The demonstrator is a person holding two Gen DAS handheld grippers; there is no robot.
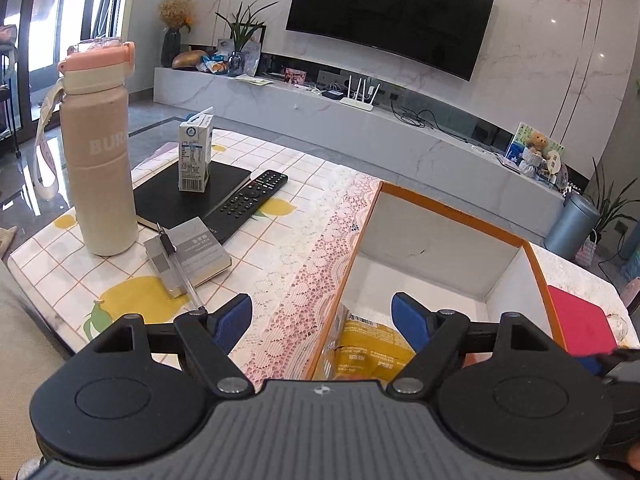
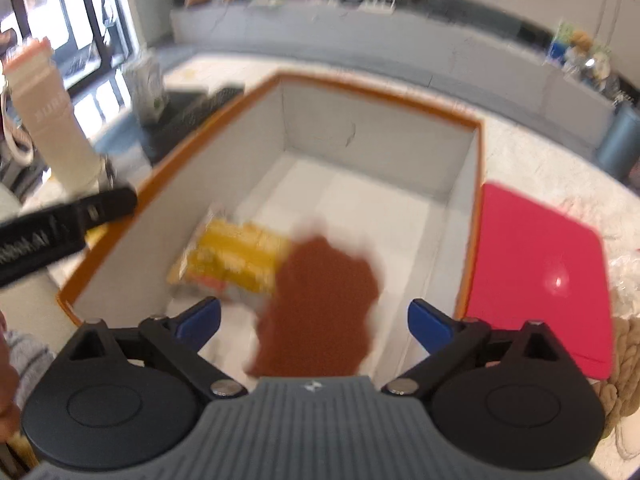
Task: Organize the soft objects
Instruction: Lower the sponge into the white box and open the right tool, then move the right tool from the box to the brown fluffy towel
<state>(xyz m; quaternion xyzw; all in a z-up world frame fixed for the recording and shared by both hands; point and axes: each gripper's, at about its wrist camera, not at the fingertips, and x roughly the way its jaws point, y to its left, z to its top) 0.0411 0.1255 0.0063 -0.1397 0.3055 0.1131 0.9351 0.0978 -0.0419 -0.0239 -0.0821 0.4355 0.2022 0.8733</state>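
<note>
Both grippers, left and right, are held wide, nothing gripped. Brown cloth is seen blurred between the right fingers, over the box; a yellow packet lies ahead-left.

Blurred rust-brown soft thing over white orange-rimmed box, beside yellow packet inside.

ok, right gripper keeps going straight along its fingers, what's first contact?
Likely the blurred brown soft object between the open right gripper fingers, over the white box; depth is unclear.

"BUR" on bottle
</note>
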